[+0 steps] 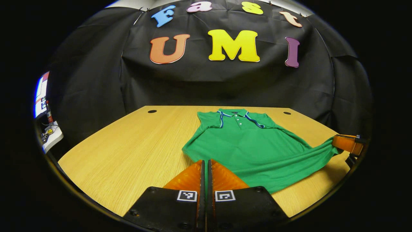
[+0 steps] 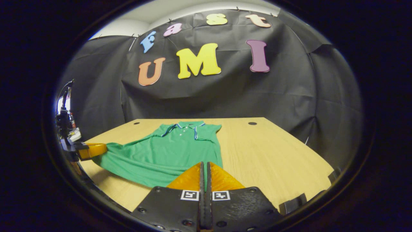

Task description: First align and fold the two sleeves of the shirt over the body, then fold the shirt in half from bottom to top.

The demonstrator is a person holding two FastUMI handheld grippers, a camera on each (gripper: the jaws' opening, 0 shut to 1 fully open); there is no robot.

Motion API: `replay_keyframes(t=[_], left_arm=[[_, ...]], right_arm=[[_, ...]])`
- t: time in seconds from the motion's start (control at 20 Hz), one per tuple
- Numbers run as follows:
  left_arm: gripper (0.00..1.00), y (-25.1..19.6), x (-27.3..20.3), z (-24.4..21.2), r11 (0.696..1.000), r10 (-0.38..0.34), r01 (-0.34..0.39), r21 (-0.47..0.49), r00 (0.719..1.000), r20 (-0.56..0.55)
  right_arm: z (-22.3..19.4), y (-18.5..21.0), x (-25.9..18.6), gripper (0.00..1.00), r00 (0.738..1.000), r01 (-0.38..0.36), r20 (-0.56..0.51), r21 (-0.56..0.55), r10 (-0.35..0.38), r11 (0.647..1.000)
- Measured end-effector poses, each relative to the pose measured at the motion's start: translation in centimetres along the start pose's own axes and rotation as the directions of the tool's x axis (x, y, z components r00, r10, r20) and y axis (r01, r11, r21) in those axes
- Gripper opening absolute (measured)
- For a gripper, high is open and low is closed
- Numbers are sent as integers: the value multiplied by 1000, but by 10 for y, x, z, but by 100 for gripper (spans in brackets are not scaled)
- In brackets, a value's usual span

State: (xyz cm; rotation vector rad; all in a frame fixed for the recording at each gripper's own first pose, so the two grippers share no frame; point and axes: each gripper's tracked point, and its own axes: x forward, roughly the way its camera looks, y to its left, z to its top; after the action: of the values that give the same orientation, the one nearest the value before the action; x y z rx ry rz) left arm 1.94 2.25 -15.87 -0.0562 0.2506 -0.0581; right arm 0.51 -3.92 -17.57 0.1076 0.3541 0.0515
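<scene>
Both sleeves of the green polo shirt (image 1: 248, 145) appear already folded over the body, since the torso reads as a narrow panel with its collar (image 1: 236, 113) at the 12 o'clock end of the wooden table (image 1: 128, 151). The shirt lies flat at the far half and lifts at the near hem.

Left gripper (image 1: 205, 164): fingers clenched on the near hem corner, cloth pinched between them. Right gripper (image 2: 204, 167): likewise clamped on the opposite hem corner. In the left gripper view the right gripper sits at 3 o'clock, with the hem stretched taut toward it; in the right gripper view the left gripper appears at 9 o'clock, again with cloth drawn to it.

Progress, as a judgement: the sleeve step is complete; the bottom-to-top fold is in hand but not yet done (hem raised, collar uncovered). Remaining: carry the hem toward 12 o'clock and lay it on the collar line.

Clearance: bare tabletop lies on either flank of the shirt. Beyond the collar a narrow strip of table remains before the far edge and the booth wall (image 2: 225, 96), so overshoot room looks limited.
</scene>
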Motion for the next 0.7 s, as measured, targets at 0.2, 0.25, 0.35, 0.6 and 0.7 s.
replay_keyframes(t=[0.2,0.25,0.35,0.6,0.7], left_arm=[[7,-1,27,48,1000,0,-1,6,999,48],[8,-1,36,59,1000,0,-1,7,998,57],[7,0,55,80,1000,2,-3,14,997,72],[7,-4,113,121,998,-7,1,59,996,91],[8,-6,143,132,998,-13,9,55,997,76]], right_arm=[[44,-1,31,0,1000,-13,28,-31,14,999],[55,-3,41,0,999,-10,35,-40,11,999],[76,-6,61,0,999,2,48,-40,0,999],[121,-15,125,0,996,64,67,-89,-58,994],[137,-17,156,0,995,80,69,-111,-73,991]])
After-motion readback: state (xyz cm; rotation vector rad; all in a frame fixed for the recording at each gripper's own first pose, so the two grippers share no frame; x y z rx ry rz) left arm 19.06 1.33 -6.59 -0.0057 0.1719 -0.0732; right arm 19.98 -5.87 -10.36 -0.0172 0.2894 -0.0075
